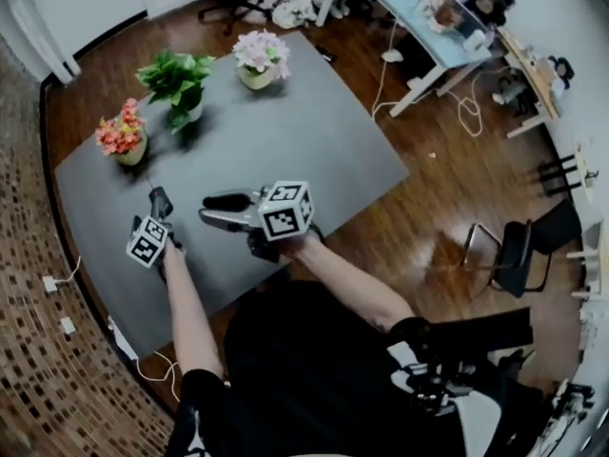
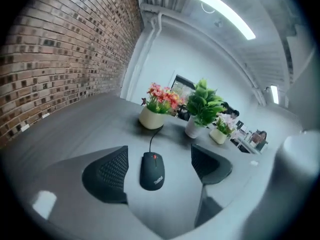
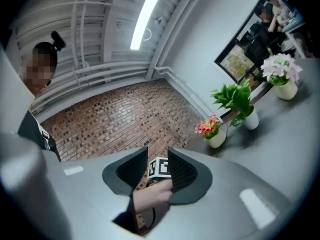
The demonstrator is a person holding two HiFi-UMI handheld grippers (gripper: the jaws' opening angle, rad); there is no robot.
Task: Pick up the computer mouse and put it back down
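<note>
Grey bench (image 1: 314, 141) on wooden floor (image 1: 438, 208); three planted pots (image 1: 192, 112) near far edge. Left hand-held gripper (image 1: 159, 201) gapes around untouched black corded mouse (image 2: 152, 170); right hand-held gripper (image 3: 158, 166) gapes empty.

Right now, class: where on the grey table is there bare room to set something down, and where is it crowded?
Bare: the table's whole right half, from the pale pink flowers to the right corner. Crowded: the far left edge with the green plant and red flowers, and the mouse and its cord nearby.
</note>
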